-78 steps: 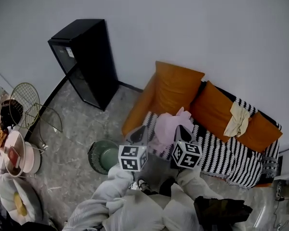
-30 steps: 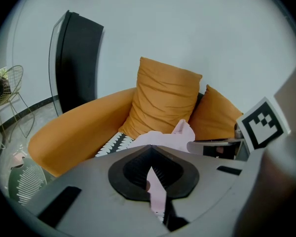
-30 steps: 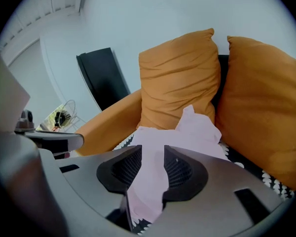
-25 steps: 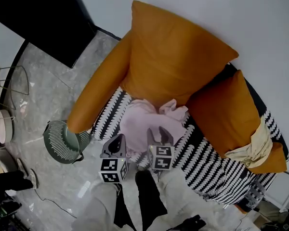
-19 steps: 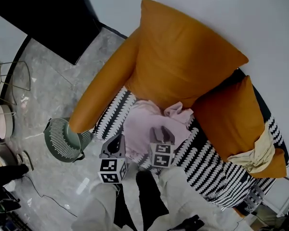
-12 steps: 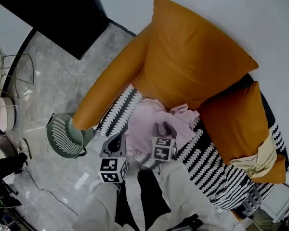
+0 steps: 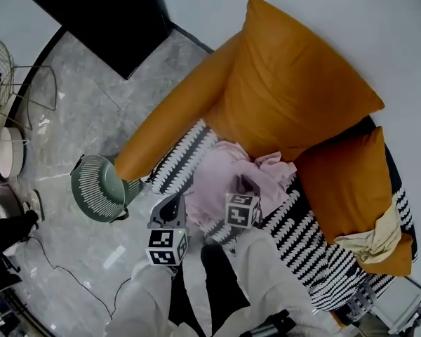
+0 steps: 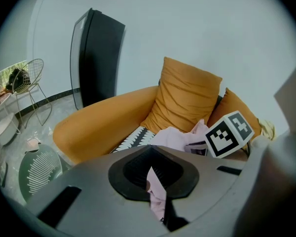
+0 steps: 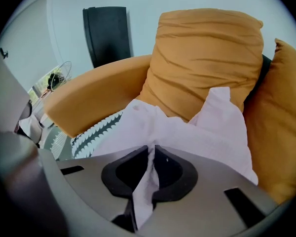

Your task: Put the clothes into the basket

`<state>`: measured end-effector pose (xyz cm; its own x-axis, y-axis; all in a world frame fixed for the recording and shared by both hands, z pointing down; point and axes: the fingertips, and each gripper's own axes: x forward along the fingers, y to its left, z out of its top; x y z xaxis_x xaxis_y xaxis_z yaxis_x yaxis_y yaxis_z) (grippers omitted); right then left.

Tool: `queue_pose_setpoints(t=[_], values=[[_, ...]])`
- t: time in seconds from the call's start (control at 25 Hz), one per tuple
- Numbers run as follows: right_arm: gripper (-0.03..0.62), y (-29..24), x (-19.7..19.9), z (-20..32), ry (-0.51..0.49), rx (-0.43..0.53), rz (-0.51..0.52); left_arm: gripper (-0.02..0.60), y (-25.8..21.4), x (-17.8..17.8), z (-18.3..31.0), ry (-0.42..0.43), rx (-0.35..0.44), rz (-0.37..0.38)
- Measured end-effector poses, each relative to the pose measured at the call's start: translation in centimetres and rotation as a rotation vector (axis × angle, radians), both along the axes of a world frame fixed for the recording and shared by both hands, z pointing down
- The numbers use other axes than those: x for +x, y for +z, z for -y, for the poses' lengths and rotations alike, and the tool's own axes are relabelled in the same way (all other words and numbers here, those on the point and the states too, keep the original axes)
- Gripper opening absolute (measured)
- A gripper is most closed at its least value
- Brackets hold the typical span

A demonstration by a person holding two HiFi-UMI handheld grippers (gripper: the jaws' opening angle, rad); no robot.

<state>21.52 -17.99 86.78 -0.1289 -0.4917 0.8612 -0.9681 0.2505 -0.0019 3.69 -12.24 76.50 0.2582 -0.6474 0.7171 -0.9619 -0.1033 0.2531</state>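
A: Where's the pink garment (image 7: 221, 177)?
B: Crumpled on the striped throw (image 7: 316, 258) at the seat's end by the sofa's orange armrest (image 7: 172, 121). The green basket (image 7: 91, 188) stands on the floor just beside that armrest.
A: And the grippers?
B: The left gripper (image 7: 171, 205) has its jaws pinched on a fold at the garment's near edge. The right gripper (image 7: 241, 186) has just been closing its jaws, and they clamp another fold
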Motion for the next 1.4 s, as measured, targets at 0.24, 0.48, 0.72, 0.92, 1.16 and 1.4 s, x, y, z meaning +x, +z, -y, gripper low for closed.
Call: queue_pose_setpoints(t=[0.24,0.48,0.72,0.92,1.16,1.4], values=[[0.048,-4.0,0.0,-1.4,0.022,0.041,0.022,0.0,-1.8,-0.5,-0.6,0.002,0.014,-0.006],[0.04,-11.3,-0.4,-3.2,0.098,0.088,0.09,0.0,-6.7,-0.2,-1.4,0.062,0.043,-0.006],[0.038,-17.9,0.6,-3.9,0.173,0.156,0.122,0.0,-11.9,-0.5,-1.8,0.067,0.096,-0.022],[0.038,-23.3,-0.6,-4.6,0.173,0.222,0.152,0.0,-15.9,-1.6,-2.3,0.061,0.138,-0.03],[0.038,-27.8,-4.6,-5.6,0.126,0.261,0.194,0.0,-19.7,-3.0,-3.7,0.06,0.176,-0.024],[0.037,-31.2,-10.5,-7.0,0.002,0.286,0.247,0.0,-21.5,-6.6,-5.4,-0.004,0.182,-0.005]])
